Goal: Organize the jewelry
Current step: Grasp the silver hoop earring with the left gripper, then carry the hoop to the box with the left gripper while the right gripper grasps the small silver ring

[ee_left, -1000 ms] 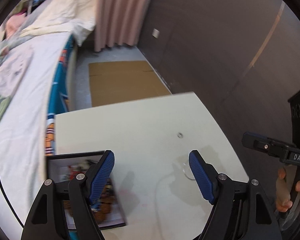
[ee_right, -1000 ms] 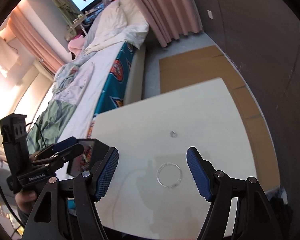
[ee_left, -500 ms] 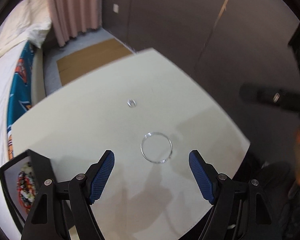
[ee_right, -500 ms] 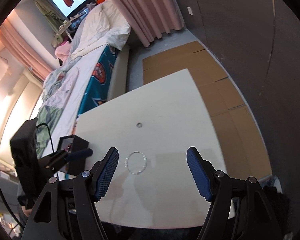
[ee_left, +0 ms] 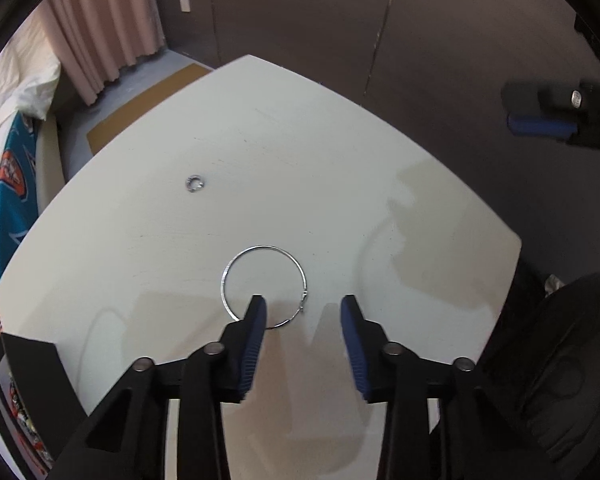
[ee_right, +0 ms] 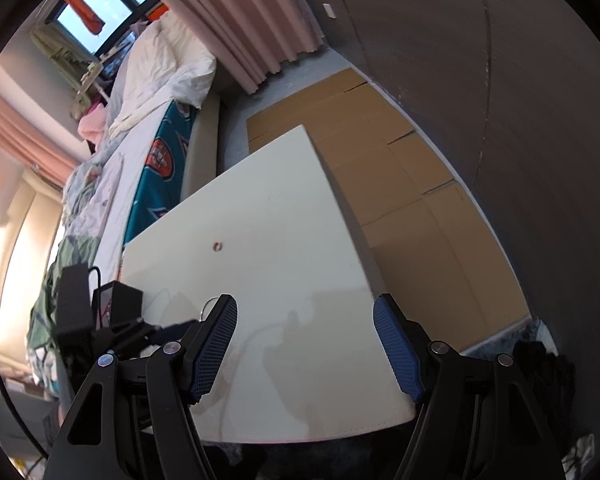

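A thin silver bangle [ee_left: 264, 286] lies flat on the white counter [ee_left: 340, 168]. It is the thing to start from. The left tool [ee_left: 303, 312] comes down on it from the near side. One blue finger [ee_left: 256, 320] sits inside the bangle, over its near edge. The other finger is outside it, just past the little clasp. So the right part of the wire is between the two fingers. The jaws are closing, but they are about half shut and do not press the wire yet.

A small silver ring [ee_left: 195, 183] lies farther away than the bangle, up and to the left of it, and well apart. A black box [ee_left: 24, 380] with bright things inside sits at the counter's edge, left of the bangle and nearer.

The right tool [ee_right: 305, 344] hangs over the counter to the right of the bangle. Its jaws are wide and there is nothing in them.

The step looks like picking up the bangle. Next, the left tool should probably shut all the way on the thin wire and lift it. The wire is very thin and flat, so it could slip out. The box is likely where it goes.
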{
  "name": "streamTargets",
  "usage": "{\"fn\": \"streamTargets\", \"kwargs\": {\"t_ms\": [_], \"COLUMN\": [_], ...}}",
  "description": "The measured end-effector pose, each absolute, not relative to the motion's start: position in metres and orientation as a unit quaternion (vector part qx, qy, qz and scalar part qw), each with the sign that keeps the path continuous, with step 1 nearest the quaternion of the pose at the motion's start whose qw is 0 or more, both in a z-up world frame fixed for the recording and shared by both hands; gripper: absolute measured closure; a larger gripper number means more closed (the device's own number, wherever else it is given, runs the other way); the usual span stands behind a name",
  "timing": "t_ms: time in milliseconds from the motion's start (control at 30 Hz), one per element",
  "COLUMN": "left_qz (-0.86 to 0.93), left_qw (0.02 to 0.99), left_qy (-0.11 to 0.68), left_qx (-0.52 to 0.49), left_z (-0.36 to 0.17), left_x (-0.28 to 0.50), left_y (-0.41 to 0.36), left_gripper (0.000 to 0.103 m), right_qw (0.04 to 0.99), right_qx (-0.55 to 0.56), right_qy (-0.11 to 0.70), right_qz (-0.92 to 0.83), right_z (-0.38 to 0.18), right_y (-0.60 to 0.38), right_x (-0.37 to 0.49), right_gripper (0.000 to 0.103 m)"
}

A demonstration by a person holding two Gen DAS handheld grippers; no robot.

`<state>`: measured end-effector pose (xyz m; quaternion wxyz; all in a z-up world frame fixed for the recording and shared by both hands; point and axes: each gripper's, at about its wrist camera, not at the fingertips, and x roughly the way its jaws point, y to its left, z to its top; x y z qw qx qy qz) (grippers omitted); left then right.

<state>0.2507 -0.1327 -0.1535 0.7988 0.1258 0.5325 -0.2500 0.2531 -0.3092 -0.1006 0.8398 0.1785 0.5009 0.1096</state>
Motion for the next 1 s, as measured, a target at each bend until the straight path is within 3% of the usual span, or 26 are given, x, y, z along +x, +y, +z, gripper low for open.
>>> {"fn": "streamTargets", "kwargs": {"t_ms": [133, 267, 633, 1000], "left_qz": [-0.249, -0.242, -0.220, -0.169], "left_qw": [0.800, 0.801, 0.836, 0.870], "left_qy": [0.526, 0.526, 0.498, 0.464], "left_qx": [0.144, 0.152, 0.071, 0.013], "left_z": [-0.161, -0.162, -0.120, -0.080], "left_x": [0.248, 0.249, 0.259, 0.271], "left_y": [-0.140, -0.142, -0.101, -0.045], "left_gripper": [0.080, 0.101, 0.101, 0.101], "right_qw": [0.839, 0.836, 0.829, 0.822], "right_qx": [0.175, 0.170, 0.161, 0.079], "right_qy": [0.506, 0.511, 0.515, 0.532], "right_qz": [0.103, 0.104, 0.147, 0.189], "right_z": [-0.104, -0.107, -0.106, -0.094], "right_y": [-0.312, -0.310, -0.283, -0.215], "right_x": [0.254, 0.256, 0.270, 0.311], "right_gripper": [0.032, 0.032, 0.032, 0.034]}}
